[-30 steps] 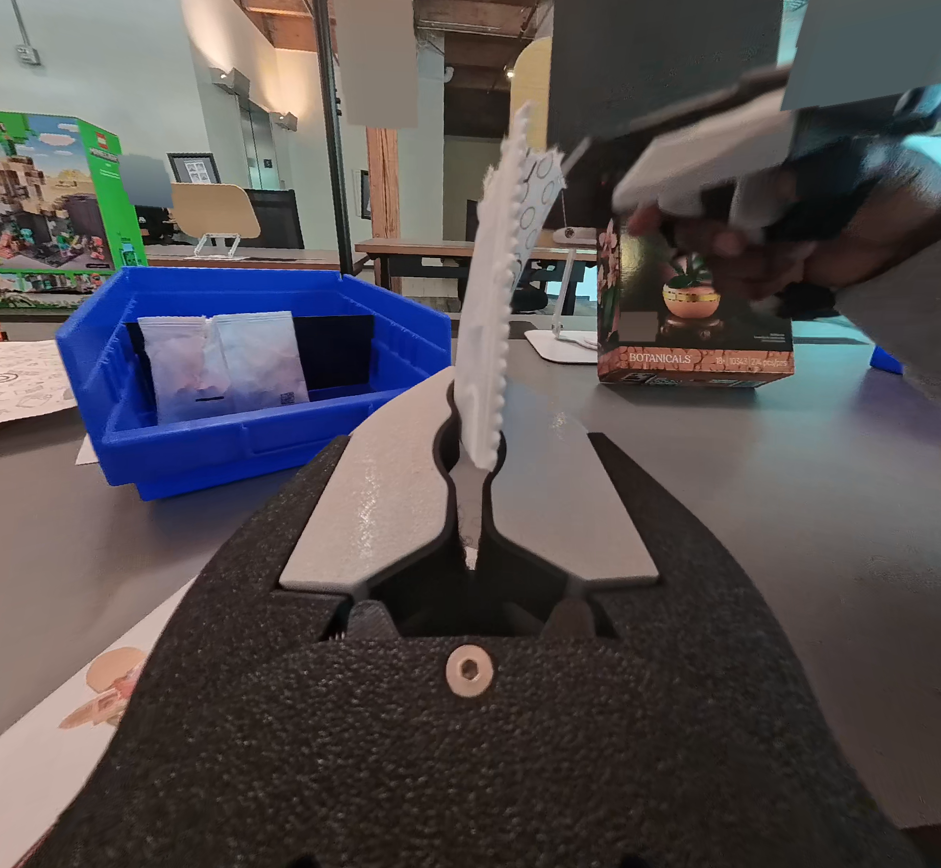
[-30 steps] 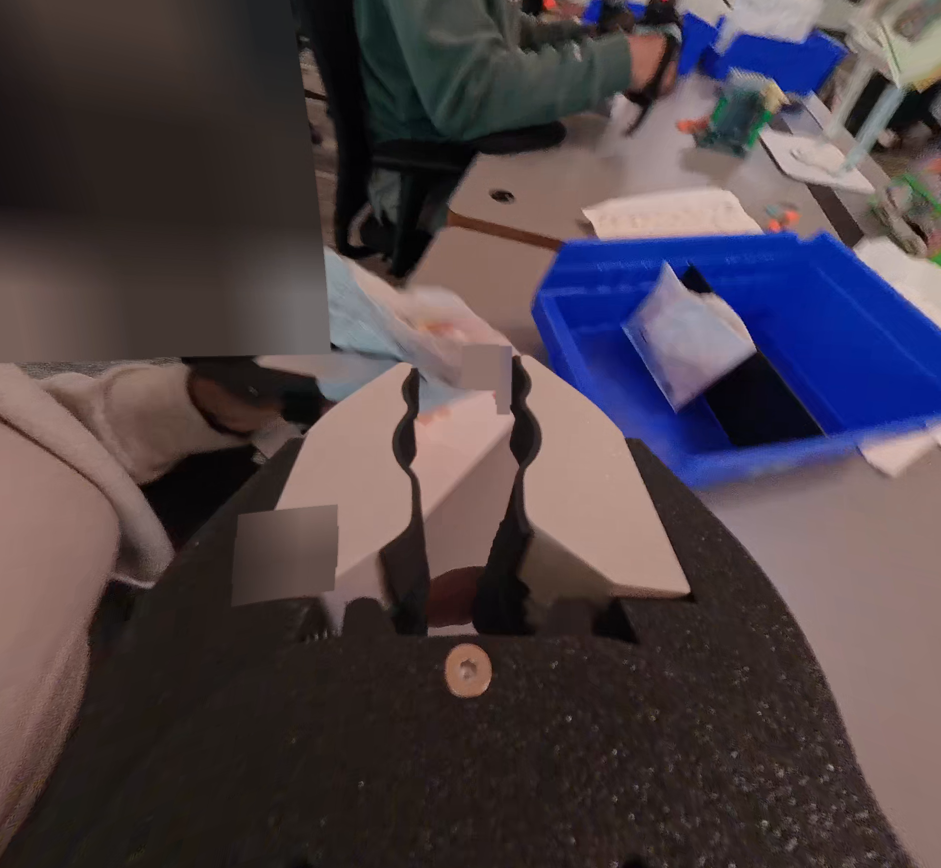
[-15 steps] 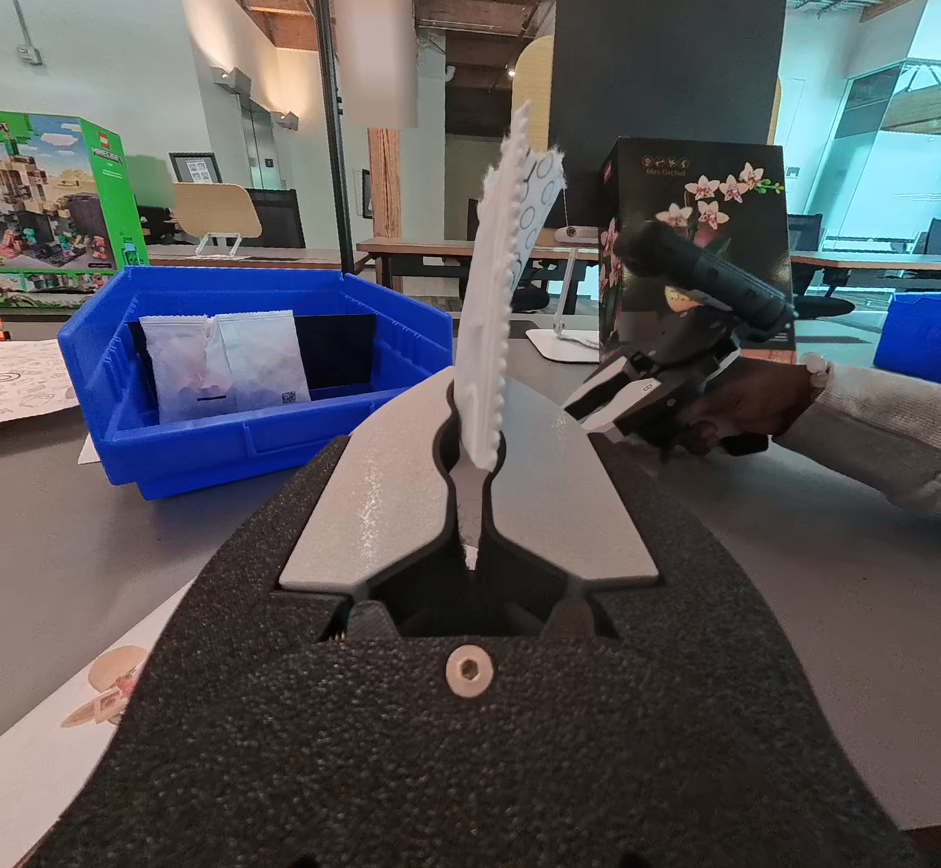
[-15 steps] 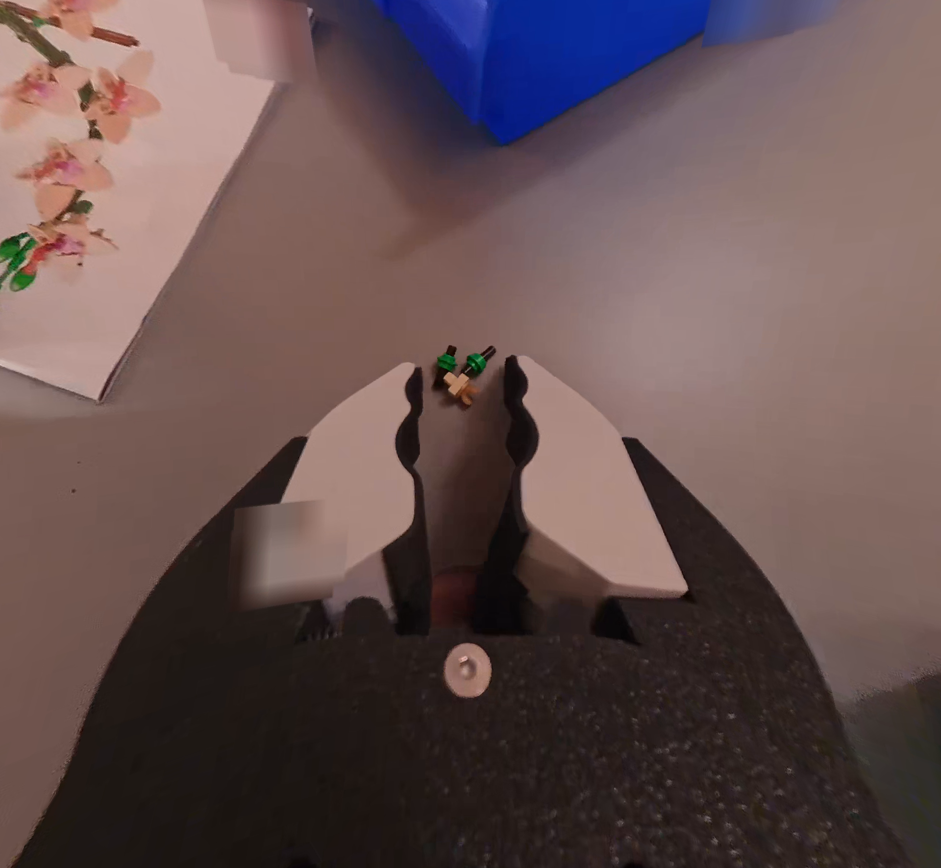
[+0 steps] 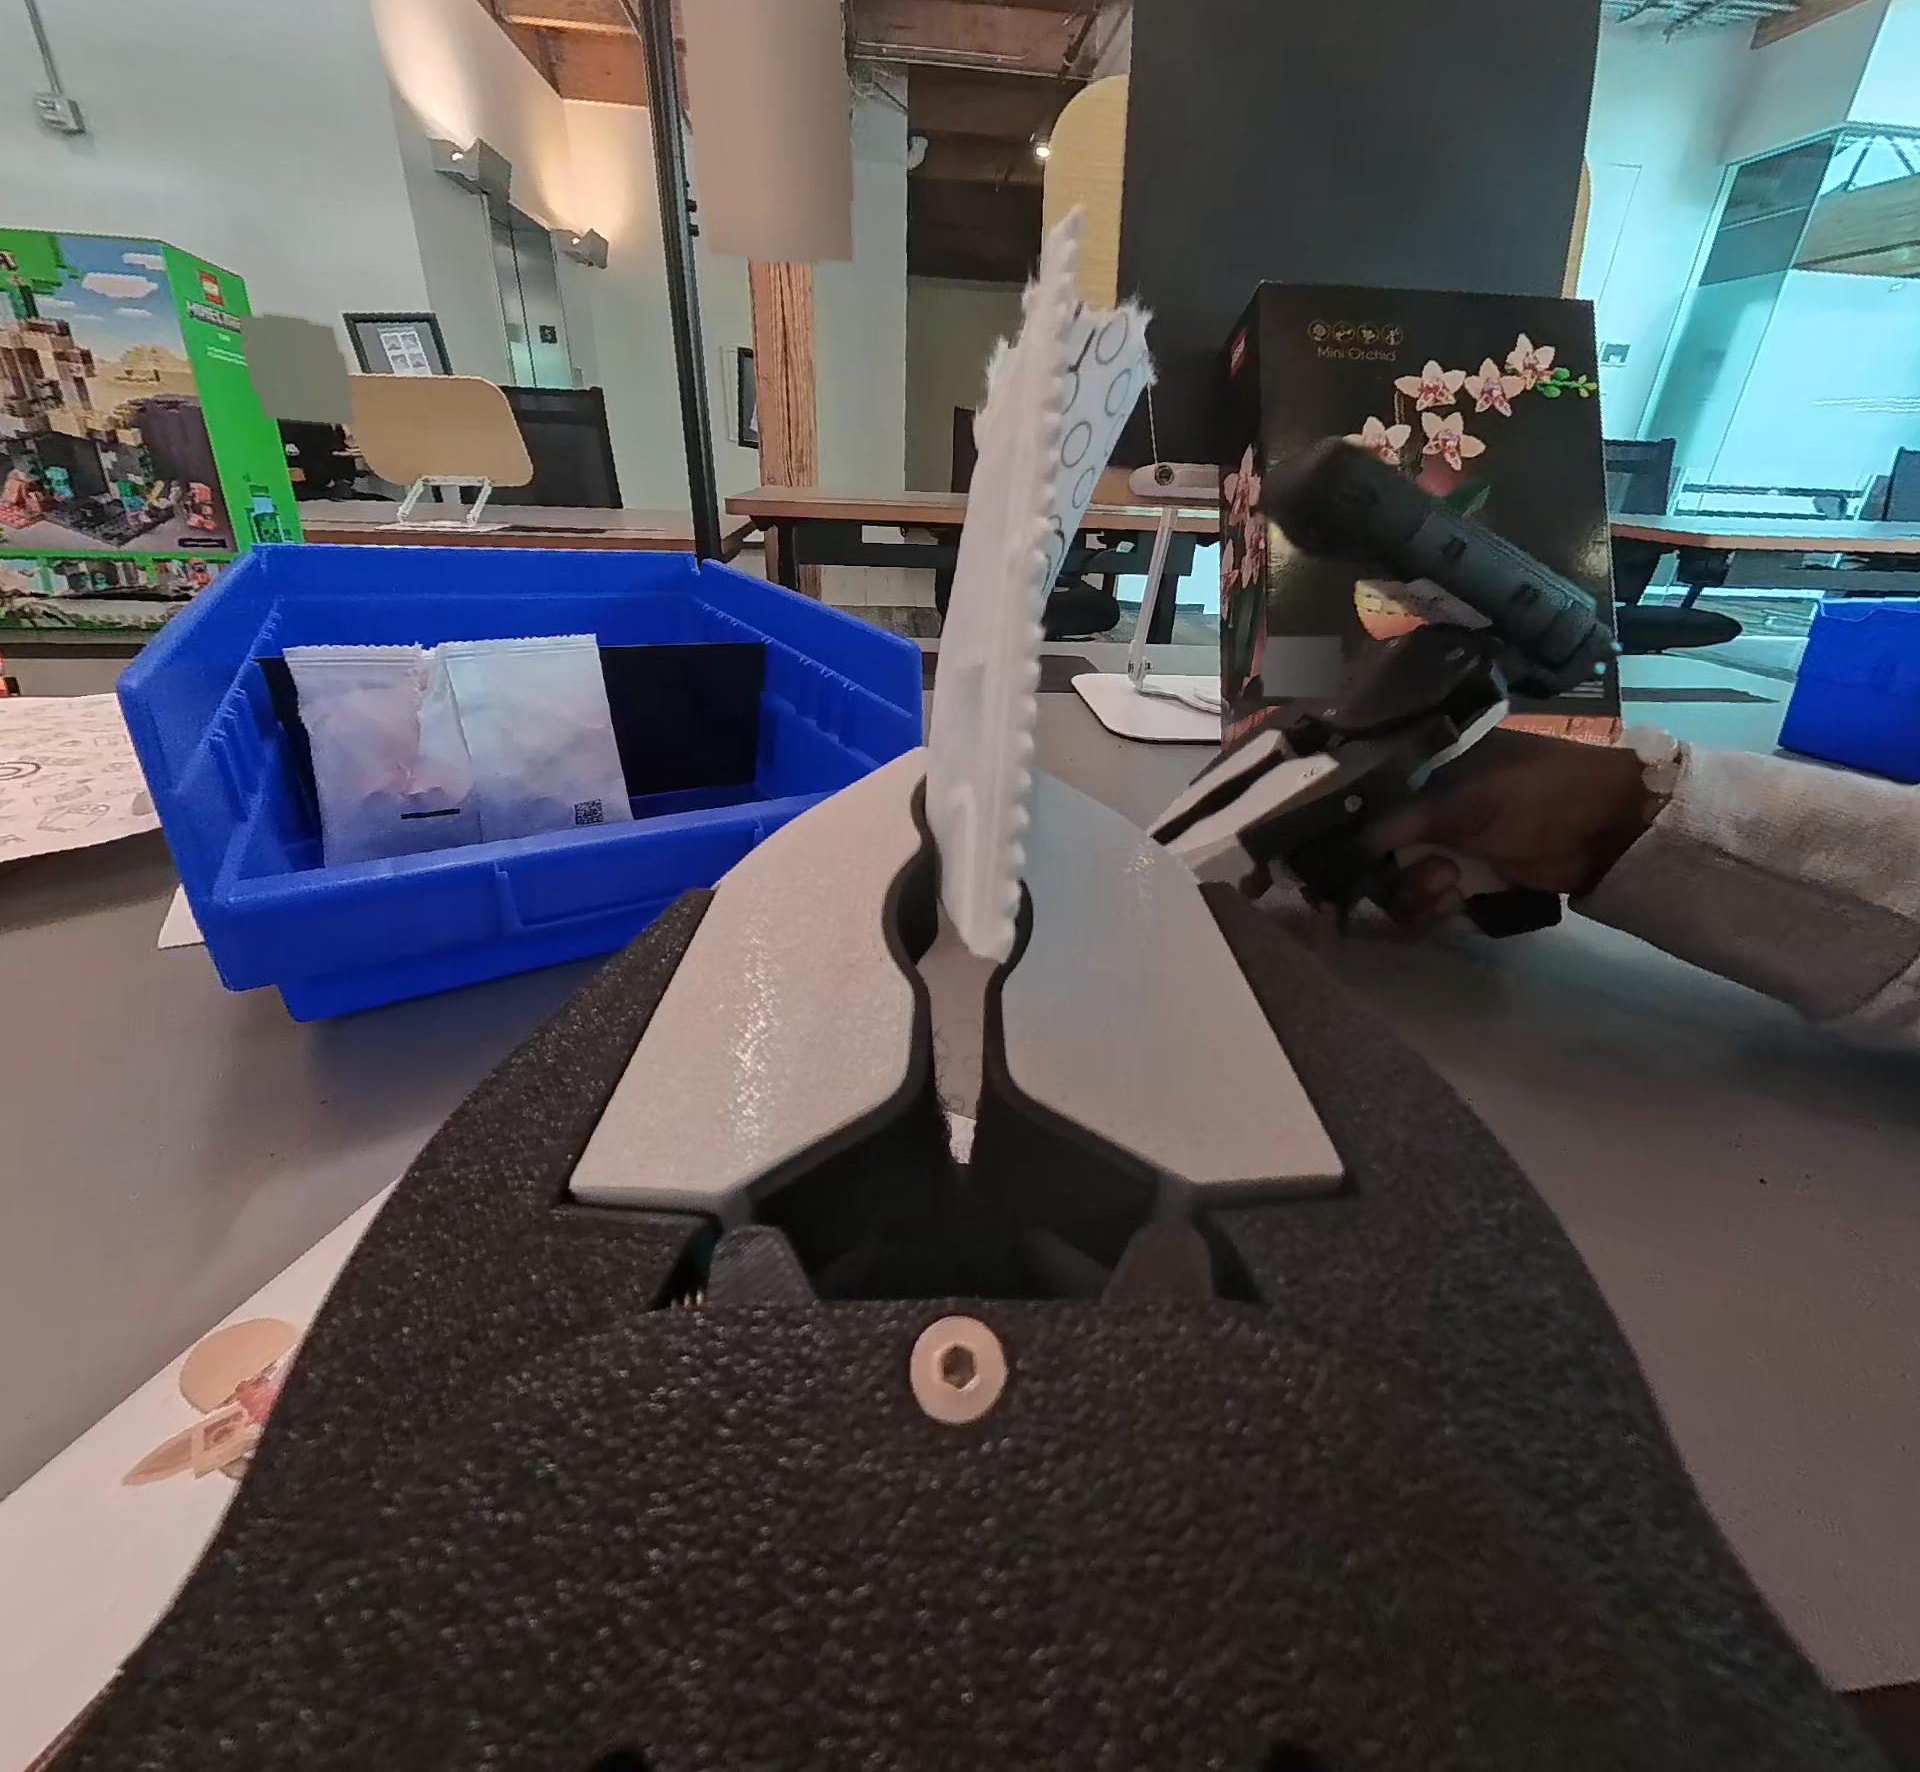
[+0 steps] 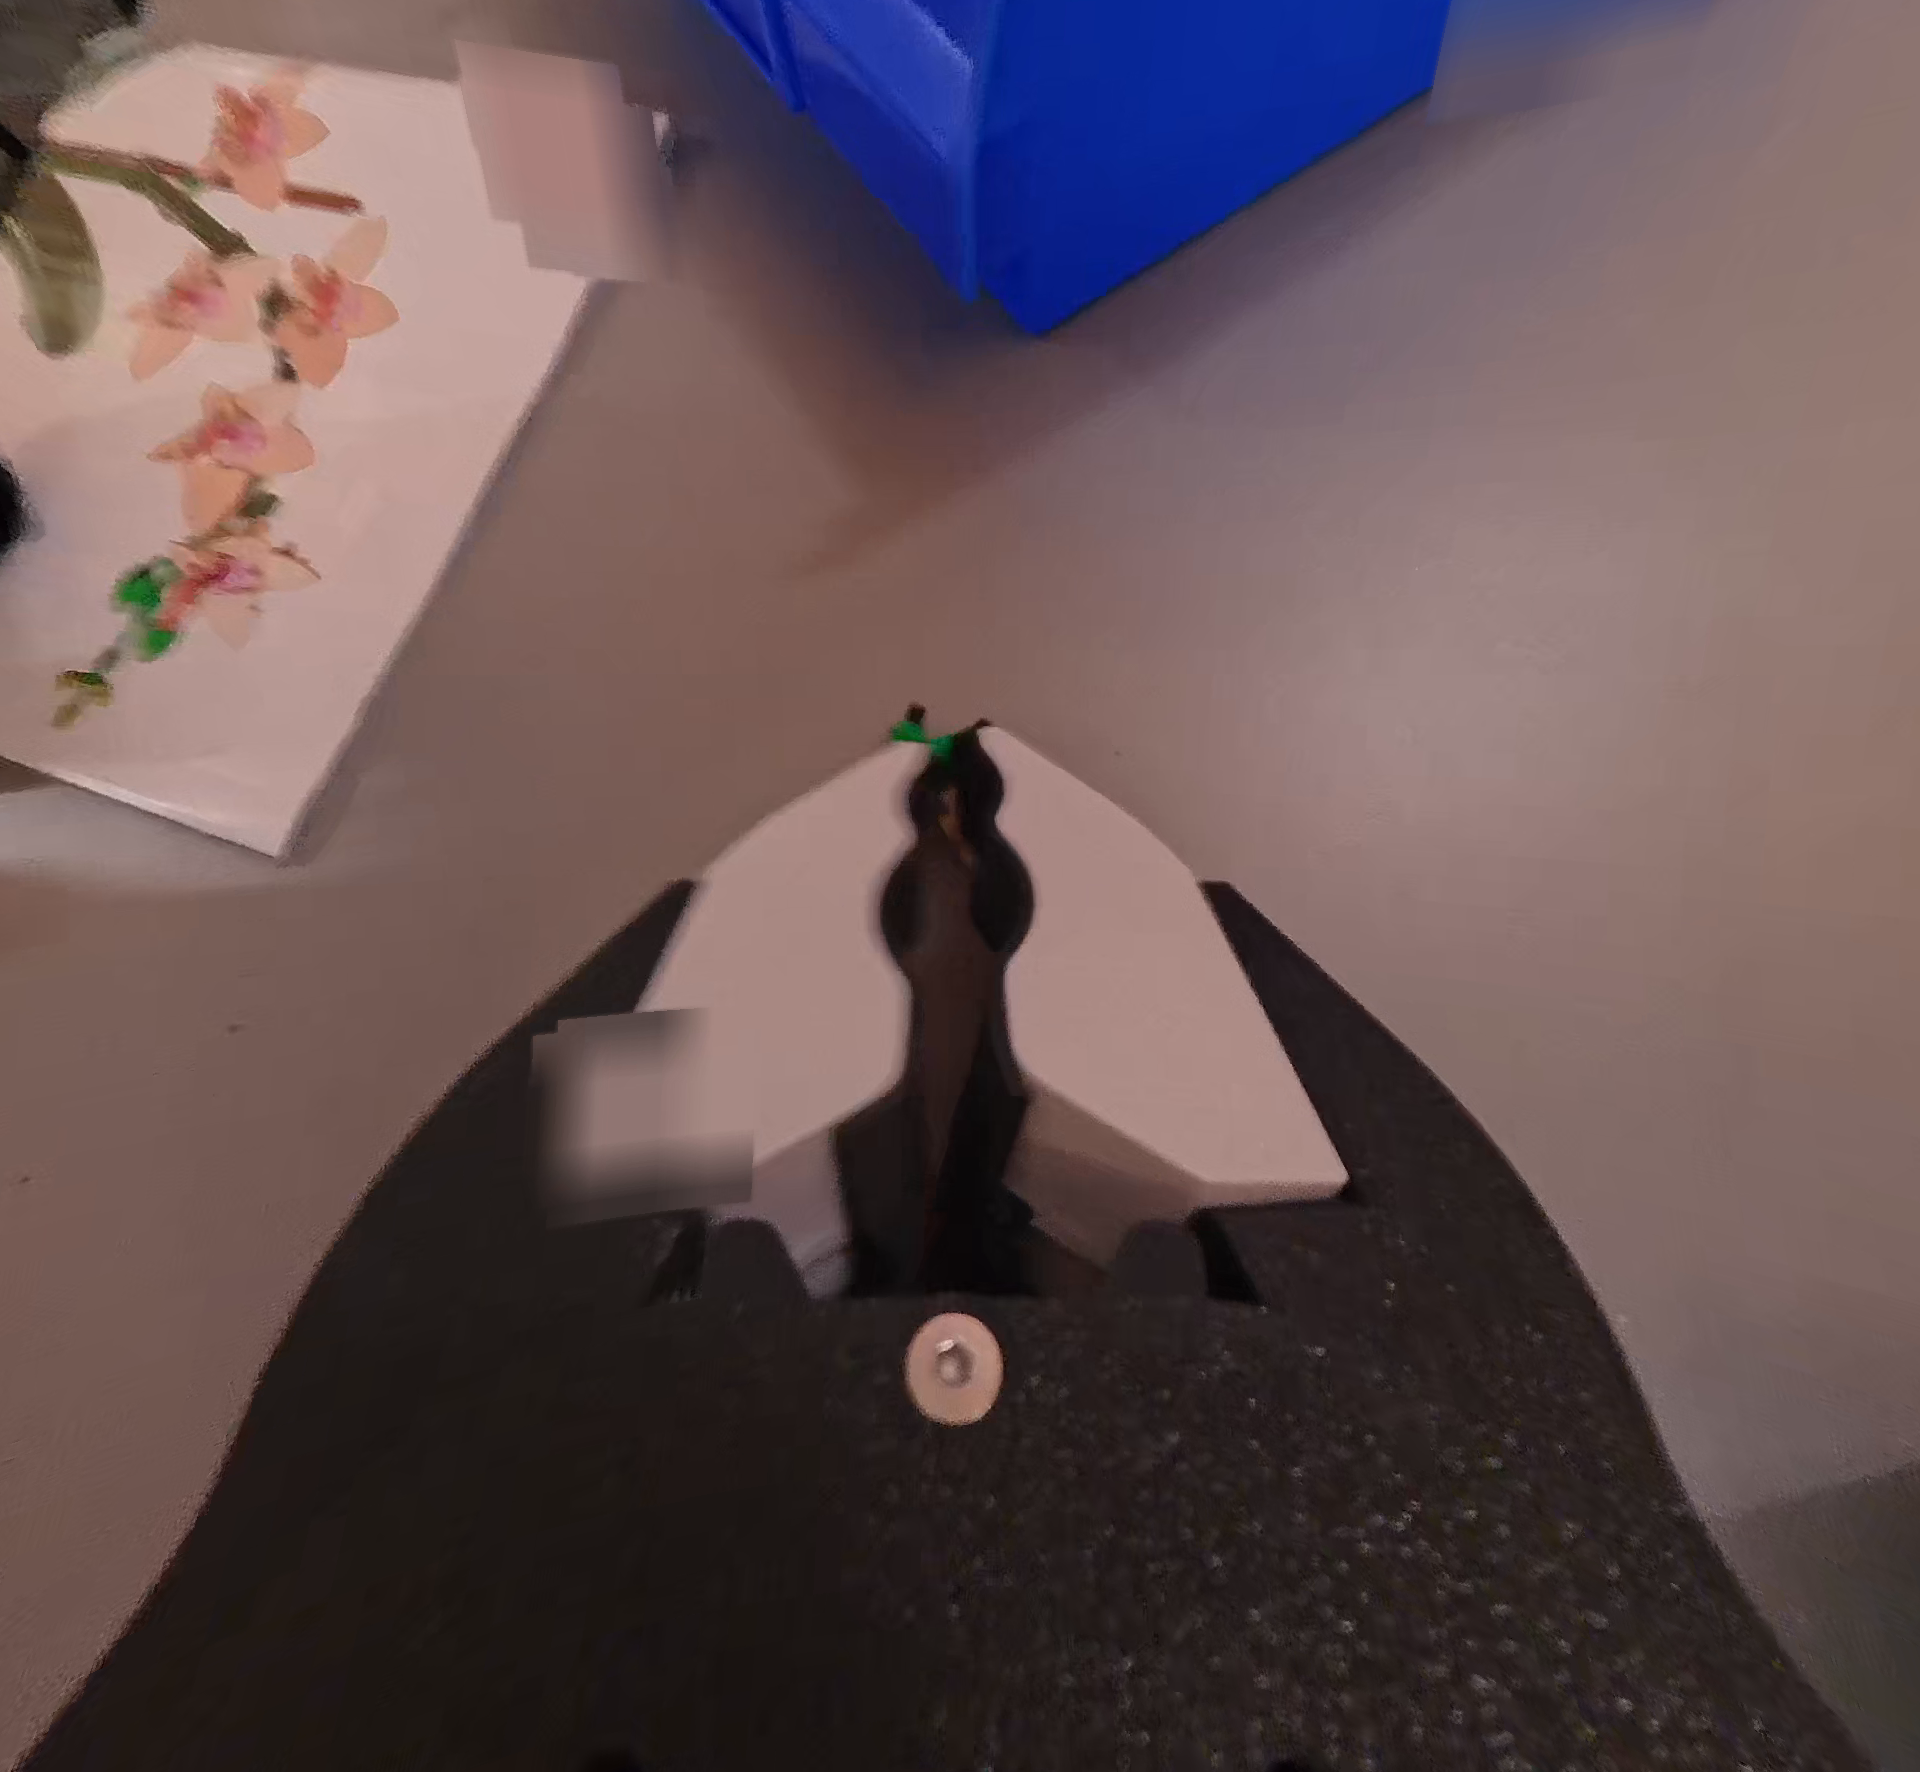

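Item 1: your left gripper (image 5: 971, 849), grey fingers in a black textured body, clamped on a torn white paper bag with a serrated edge and printed circles (image 5: 1023, 579). The bag stands nearly upright out of the fingertips, above the grey tabletop (image 5: 1558, 1151).

Item 2: your right gripper (image 6: 951, 756), fingers drawn together on a small cluster of green and black plastic pieces (image 6: 935, 740) right at the tips, low over the tabletop. The view is blurred, so the pieces' exact shape cannot be told. In the left wrist view this gripper (image 5: 1205, 813) shows just beside the left gripper's right finger, pointing down, with your hand (image 5: 1507, 829) on its handle.

Item 3: blue plastic storage bin (image 5: 312, 849), ahead and left of the left gripper, holding two pale sealed pouches (image 5: 457, 746) leaning against a black divider.

Item 4: black box printed with pink orchids (image 5: 1475, 434), upright behind the right gripper.

Item 5: white booklet with an orchid picture (image 6: 239, 434), flat on the tabletop, left of the right gripper, near the bin's corner.

Item 6: green toy-set box (image 5: 114, 413), far left.
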Available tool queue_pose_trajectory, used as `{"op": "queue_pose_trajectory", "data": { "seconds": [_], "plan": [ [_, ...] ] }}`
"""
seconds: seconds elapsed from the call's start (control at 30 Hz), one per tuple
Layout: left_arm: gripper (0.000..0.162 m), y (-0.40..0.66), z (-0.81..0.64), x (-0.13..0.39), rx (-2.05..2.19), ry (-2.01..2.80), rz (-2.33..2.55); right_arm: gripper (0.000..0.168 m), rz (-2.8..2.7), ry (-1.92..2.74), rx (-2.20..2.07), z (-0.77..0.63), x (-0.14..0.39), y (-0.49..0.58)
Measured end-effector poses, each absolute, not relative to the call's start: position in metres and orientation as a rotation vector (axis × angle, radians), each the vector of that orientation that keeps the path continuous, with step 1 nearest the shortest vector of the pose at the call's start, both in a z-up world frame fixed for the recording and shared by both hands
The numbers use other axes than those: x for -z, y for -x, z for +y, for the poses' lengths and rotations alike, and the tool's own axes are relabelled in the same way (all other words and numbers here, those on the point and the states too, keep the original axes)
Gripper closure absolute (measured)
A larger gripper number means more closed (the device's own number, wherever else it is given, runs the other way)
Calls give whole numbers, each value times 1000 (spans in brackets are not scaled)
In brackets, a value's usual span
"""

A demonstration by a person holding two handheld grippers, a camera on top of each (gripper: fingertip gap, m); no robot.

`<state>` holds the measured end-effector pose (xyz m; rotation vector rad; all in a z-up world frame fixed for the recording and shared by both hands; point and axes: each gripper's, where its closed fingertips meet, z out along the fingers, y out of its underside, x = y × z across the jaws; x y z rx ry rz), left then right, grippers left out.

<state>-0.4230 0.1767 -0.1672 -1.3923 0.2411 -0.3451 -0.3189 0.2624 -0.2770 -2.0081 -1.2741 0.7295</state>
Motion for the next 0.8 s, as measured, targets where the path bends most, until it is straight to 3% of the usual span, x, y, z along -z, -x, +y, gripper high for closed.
{"op": "queue_pose_trajectory", "data": {
  "seconds": [0.2, 0.3, 0.4, 0.63, 0.7, 0.8],
  "plan": [
    [160, 423, 177, 167, 344, 1394, 244, 163, -1313, 1982, -703, 261, 267, 315],
    [160, 423, 177, 167, 346, 1393, 242, 149, -1358, 2015, -687, 258, 275, 312],
    [160, 423, 177, 167, 346, 1393, 242, 146, -1379, 2010, -624, 262, 278, 303],
    [160, 422, 176, 167, 346, 1394, 247, 161, -1385, 2014, -669, 263, 281, 310],
    [160, 422, 176, 168, 346, 1395, 247, 161, -1346, 1954, -758, 258, 258, 319],
    [160, 421, 177, 168, 345, 1400, 251, 161, -1269, 1711, -1024, 230, 174, 349]
  ]
}}
